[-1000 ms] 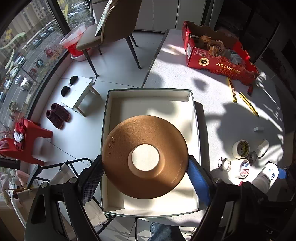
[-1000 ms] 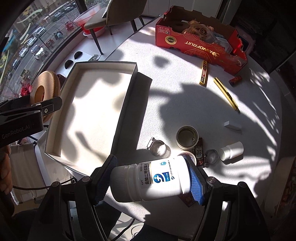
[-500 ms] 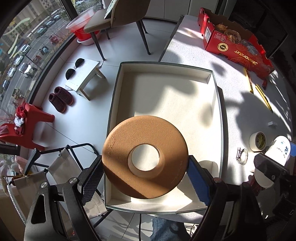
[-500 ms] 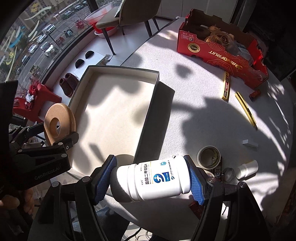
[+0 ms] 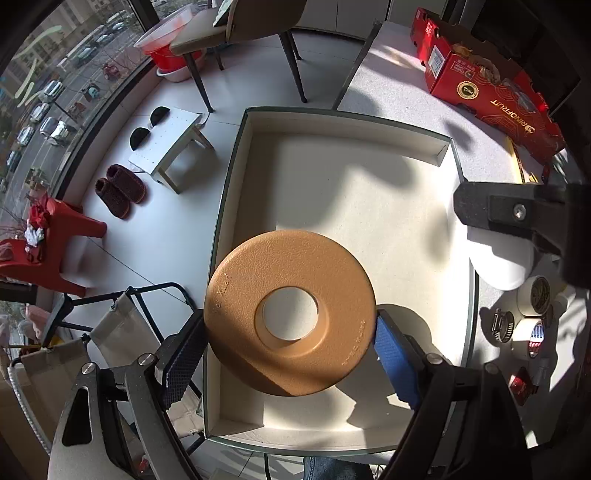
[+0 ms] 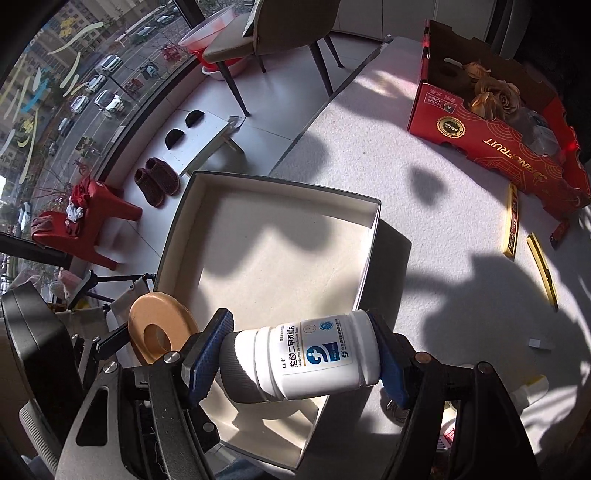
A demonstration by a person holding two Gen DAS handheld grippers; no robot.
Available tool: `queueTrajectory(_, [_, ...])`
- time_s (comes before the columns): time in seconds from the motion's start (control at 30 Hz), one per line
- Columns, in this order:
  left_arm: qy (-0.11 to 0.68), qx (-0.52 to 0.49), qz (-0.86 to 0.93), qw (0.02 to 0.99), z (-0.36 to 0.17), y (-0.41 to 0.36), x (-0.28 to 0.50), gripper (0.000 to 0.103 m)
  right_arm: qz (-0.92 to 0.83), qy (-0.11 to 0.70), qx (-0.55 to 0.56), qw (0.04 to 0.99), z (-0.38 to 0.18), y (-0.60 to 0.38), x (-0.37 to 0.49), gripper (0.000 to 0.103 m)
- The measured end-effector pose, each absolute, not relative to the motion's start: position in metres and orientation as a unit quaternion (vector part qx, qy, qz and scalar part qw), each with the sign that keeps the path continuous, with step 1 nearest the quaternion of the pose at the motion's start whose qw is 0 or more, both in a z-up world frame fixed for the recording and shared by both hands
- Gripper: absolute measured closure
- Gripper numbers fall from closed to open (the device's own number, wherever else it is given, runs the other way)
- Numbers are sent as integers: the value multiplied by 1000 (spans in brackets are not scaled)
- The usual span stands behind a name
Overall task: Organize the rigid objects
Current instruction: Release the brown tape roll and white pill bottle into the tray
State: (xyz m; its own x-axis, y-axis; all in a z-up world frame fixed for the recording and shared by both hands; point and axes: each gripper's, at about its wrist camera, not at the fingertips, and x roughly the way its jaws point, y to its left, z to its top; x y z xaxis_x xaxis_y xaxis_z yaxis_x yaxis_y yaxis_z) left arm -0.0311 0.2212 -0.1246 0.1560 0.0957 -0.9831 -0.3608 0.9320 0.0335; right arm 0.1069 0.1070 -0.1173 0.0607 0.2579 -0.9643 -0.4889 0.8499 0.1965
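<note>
My left gripper (image 5: 290,341) is shut on an orange ring-shaped disc (image 5: 325,358) and holds it above the near left part of a shallow white box (image 5: 351,122). My right gripper (image 6: 301,363) is shut on a white pill bottle (image 6: 317,363) lying sideways, above the box's (image 6: 280,184) near right corner. The disc (image 6: 138,321) shows at the left of the right wrist view. The right gripper's finger (image 5: 517,214) and the bottle's end (image 5: 502,266) show at the right of the left wrist view.
The box sits at the table's left edge. A red cardboard box (image 6: 495,136) stands at the far right. Yellow strips (image 6: 511,221), tape rolls (image 5: 535,295), a hose clamp (image 5: 502,325) and small items lie right of the box. Chair (image 5: 258,22) and stool (image 5: 170,144) stand on the floor.
Both grippers have moved in over the white box, with the disc and the bottle still held. The right gripper has come leftward, close to the left one.
</note>
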Motion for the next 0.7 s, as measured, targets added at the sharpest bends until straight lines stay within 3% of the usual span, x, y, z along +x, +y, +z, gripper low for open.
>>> queueTrajectory(0.3, [637,-141,145,744,-147,220,-28,10,263,665,-43,698,-153,120,121,29])
queueTrajectory(0.33, [644,-155,133,738,-151,219,-29,5,264,667,-42,696,-154,119,120,26])
queueTrajectory(0.37, [649,-176,122,730,-154,220,-30,1,253,667,-47,699,-154,118,120,15])
queueTrajectory(0.43, [652,-200,121,721,-158,223,-33,0,241,660,-54,709,-151,111,121,1])
queueTrajectory(0.7, [659,-158,119,726,-145,208,-39,0,204,653,-17,729,-131,34,98,1])
